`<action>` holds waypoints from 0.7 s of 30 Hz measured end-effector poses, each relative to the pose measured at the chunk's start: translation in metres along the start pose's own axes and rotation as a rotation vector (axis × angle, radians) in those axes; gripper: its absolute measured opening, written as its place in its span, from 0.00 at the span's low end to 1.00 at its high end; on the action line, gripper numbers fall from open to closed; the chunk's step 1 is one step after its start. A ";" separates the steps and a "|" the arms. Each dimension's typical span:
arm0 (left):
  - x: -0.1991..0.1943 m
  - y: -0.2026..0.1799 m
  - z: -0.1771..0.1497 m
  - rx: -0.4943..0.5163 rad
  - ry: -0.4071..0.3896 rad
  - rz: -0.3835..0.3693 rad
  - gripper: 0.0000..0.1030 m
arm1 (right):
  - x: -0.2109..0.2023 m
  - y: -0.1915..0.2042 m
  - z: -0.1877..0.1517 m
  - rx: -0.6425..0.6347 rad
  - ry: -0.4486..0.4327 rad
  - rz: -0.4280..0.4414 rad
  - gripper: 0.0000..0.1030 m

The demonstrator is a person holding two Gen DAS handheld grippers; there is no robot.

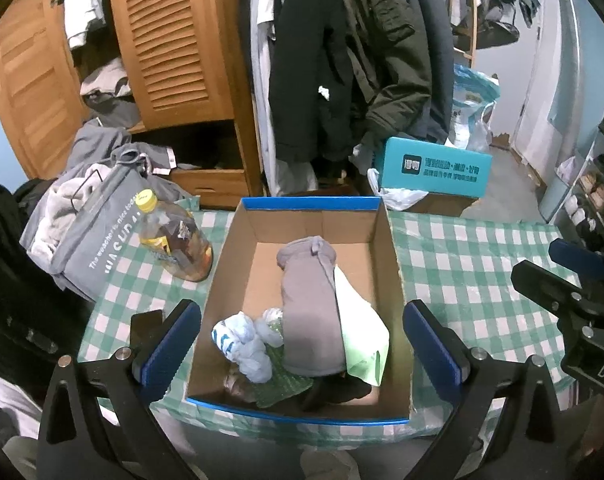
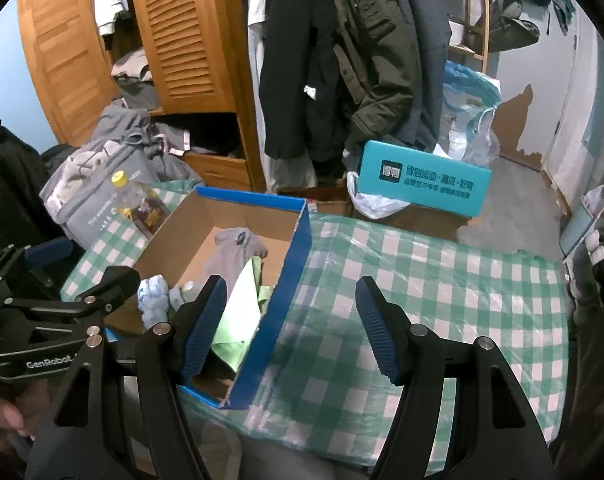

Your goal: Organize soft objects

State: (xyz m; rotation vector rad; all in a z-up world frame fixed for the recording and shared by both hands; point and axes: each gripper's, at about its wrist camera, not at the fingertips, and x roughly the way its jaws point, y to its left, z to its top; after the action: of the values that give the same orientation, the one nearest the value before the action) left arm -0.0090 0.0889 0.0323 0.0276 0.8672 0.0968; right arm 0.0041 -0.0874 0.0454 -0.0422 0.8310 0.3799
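Two empty claws: left gripper [image 1: 302, 344] splayed wide over cardboard box [image 1: 238, 280] of crumpled cloths [image 1: 310, 304], right gripper [image 2: 292, 330] half-spread; smooth plastic bottle [image 1: 174, 240] alongside.

The grey bag [image 1: 98, 236] reads "The weather is nice today"; the left gripper [image 2: 42, 344] body reads "GenRobot"; the teal box [image 1: 438, 170] carries white Chinese print, too blurred to read.
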 end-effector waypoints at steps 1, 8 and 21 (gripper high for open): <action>0.000 -0.002 0.000 0.008 -0.001 0.002 0.99 | 0.001 -0.002 -0.001 0.005 0.003 -0.001 0.64; 0.002 -0.009 -0.001 0.025 0.007 0.005 0.99 | 0.000 -0.011 -0.003 0.023 0.007 -0.005 0.64; 0.002 -0.012 0.000 0.027 0.013 0.000 0.99 | 0.000 -0.016 -0.005 0.034 0.019 -0.003 0.64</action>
State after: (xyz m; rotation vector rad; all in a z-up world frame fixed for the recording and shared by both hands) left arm -0.0066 0.0775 0.0298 0.0523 0.8811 0.0854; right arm 0.0063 -0.1034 0.0399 -0.0153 0.8563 0.3628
